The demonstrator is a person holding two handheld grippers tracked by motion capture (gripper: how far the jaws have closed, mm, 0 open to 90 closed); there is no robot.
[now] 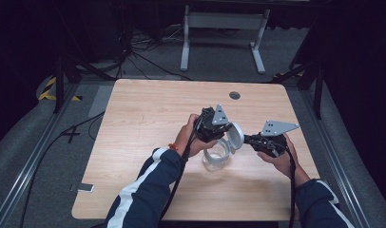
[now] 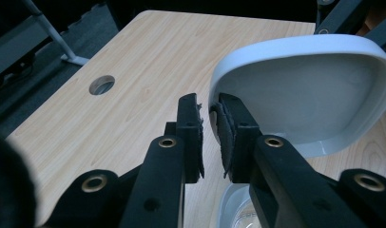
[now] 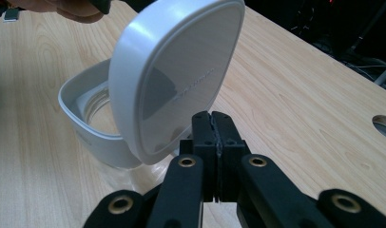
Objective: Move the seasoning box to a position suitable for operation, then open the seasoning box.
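Observation:
A clear jar (image 1: 216, 156) with a white collar stands on the wooden table (image 1: 148, 118), in front of the person. Its white lid (image 1: 236, 135) stands tilted up over the jar's far right side. My left gripper (image 1: 227, 133) reaches the lid from the left. In the left gripper view its jaws (image 2: 205, 102) stand a narrow gap apart with nothing between them, and the lid's rim (image 2: 305, 95) lies just past the right-hand pad. My right gripper (image 1: 246, 139) comes from the right. Its jaws (image 3: 212, 116) are pressed together against the lid's lower edge (image 3: 177, 80). The jar (image 3: 86, 123) is behind the lid.
A round cable hole (image 1: 235, 95) sits near the table's far edge. Beyond the table stands a white metal frame (image 1: 224, 28) on the grey floor. Cables (image 1: 82, 128) trail on the floor at the left.

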